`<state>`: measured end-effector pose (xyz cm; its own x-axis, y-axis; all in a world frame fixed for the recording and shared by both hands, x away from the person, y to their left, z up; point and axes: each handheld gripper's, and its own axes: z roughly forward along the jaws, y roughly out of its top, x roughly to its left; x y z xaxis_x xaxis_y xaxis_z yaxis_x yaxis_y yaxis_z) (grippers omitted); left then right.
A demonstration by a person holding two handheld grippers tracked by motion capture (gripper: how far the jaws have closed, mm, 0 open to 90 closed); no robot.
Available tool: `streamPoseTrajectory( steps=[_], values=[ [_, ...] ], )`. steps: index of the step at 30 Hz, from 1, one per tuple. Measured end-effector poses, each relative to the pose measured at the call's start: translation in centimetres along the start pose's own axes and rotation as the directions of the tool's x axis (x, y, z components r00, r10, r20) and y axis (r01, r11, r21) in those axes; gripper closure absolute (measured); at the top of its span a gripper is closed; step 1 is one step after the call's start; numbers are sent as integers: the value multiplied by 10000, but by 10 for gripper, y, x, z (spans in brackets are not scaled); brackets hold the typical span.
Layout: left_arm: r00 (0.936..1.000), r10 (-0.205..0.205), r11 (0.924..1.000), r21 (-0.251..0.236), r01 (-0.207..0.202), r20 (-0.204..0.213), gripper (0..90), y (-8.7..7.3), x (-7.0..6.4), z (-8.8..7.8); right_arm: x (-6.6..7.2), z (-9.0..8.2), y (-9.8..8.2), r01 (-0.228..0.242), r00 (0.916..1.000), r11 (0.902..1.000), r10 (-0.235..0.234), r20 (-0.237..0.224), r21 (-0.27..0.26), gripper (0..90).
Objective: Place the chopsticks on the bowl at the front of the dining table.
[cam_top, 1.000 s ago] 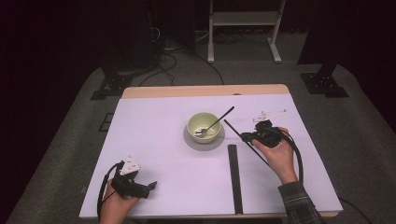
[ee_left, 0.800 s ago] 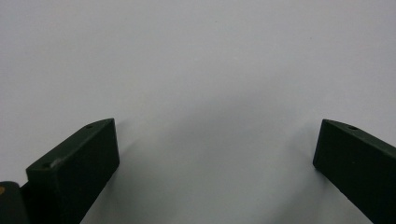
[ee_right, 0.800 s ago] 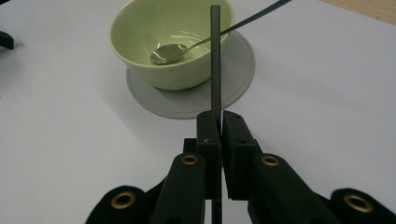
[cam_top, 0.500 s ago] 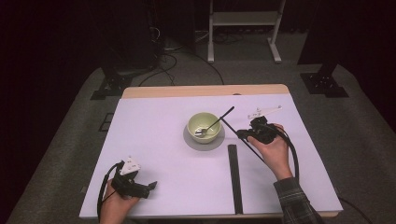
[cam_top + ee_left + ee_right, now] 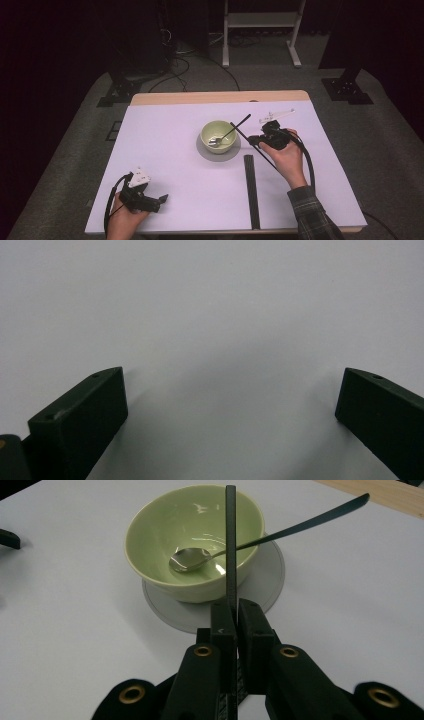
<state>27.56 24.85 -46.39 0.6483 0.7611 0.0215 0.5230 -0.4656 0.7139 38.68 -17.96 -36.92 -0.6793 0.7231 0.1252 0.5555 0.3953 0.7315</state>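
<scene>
Pinching a thin black chopstick [image 5: 248, 137], the right gripper [image 5: 256, 140] hovers just right of the pale green bowl [image 5: 218, 135] in the high view; the stick runs diagonally, its far tip up-left beside the bowl's rim. A second black chopstick [image 5: 250, 189] lies flat, pointing away from the person. The left gripper [image 5: 161, 200] rests near the table's front edge. Left gripper view: jaws spread wide over bare white tabletop [image 5: 210, 315]. Right gripper view: jaws pressed on the chopstick [image 5: 230, 540], which points straight ahead across the bowl [image 5: 165, 540] holding a spoon [image 5: 210, 556]

Grey carpet floor [image 5: 75, 150], dark surroundings, white rack [image 5: 260, 20] behind.
</scene>
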Motion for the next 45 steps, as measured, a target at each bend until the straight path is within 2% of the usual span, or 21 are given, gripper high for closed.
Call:
streamPoseTrajectory(
  steps=[25, 45],
  values=[
    [10000, -6, 10000, -4, 6, 1, 0, 0, 0, 0, 9, 16, 27, 116, 9999, 9999, -116, -75, 35, 860],
    [10000, 5, 10000, -26, -5, -14, 0, 0, 0, 0, 11, 34, 48, -57, 10000, 10000, 57, -10, 59, 860]
  ],
)
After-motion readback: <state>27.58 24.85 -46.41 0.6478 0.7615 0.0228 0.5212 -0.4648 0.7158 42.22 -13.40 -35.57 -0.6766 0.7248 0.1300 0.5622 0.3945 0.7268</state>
